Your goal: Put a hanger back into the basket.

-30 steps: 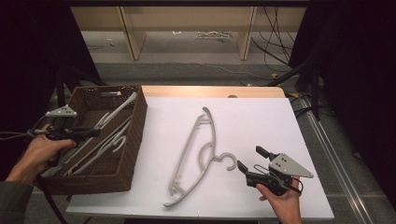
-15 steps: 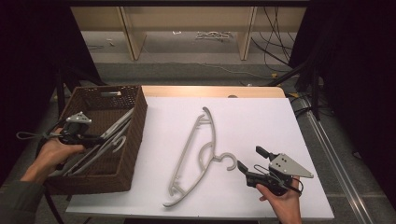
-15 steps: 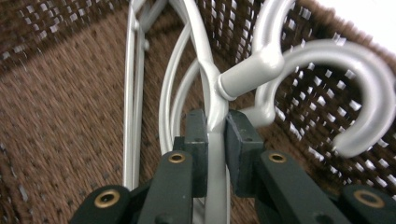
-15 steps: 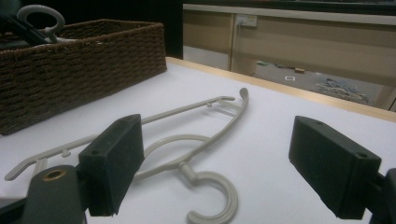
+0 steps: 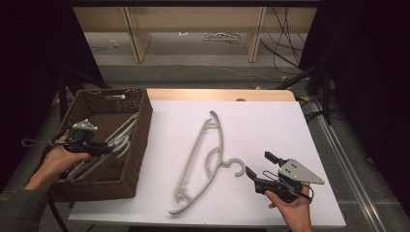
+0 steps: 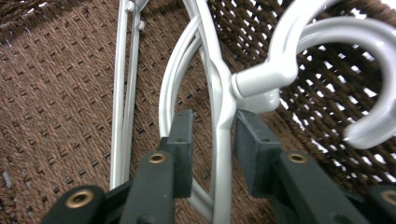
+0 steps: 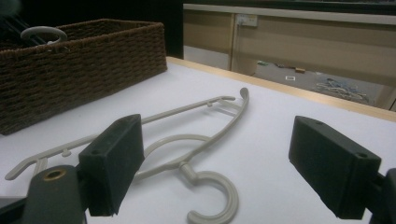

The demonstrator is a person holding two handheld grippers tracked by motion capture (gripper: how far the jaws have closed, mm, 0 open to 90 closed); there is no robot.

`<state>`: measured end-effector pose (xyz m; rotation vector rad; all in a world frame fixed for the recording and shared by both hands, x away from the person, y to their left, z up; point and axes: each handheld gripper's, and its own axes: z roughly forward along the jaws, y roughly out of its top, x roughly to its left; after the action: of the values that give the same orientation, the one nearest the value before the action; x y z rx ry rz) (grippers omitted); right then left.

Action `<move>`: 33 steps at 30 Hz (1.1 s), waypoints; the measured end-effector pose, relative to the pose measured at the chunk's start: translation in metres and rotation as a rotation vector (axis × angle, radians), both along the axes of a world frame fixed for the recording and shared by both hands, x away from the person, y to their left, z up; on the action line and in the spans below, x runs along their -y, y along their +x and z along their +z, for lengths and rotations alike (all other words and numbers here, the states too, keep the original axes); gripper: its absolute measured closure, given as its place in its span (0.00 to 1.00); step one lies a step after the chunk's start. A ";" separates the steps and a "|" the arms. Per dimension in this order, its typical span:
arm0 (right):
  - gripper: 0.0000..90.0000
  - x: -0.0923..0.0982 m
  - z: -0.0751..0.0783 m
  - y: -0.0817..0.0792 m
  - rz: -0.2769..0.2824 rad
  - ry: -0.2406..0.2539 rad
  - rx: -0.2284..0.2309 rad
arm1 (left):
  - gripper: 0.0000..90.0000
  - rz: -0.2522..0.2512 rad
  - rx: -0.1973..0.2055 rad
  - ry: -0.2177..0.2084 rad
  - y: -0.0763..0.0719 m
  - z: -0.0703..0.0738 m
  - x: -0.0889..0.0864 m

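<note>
Wicker basket (image 5: 140, 125) holds grey hangers (image 5: 113, 142); left fingers (image 6: 184, 140) just loosening around one, right fingers (image 7: 112, 168) released.

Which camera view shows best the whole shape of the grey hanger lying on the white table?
The high view: the hanger lies there entire, from above. The right gripper view shows it low and foreshortened.
</note>
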<state>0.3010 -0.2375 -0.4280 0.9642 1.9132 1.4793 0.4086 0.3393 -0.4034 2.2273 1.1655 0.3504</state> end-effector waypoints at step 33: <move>0.21 0.000 0.001 -0.001 0.002 -0.001 0.000 | 0.31 -0.039 0.297 -0.339 -0.066 0.083 0.113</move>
<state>0.3005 -0.2374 -0.4274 0.9620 1.9147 1.4790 0.3425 0.2262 -0.3207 1.8288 0.9432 0.4175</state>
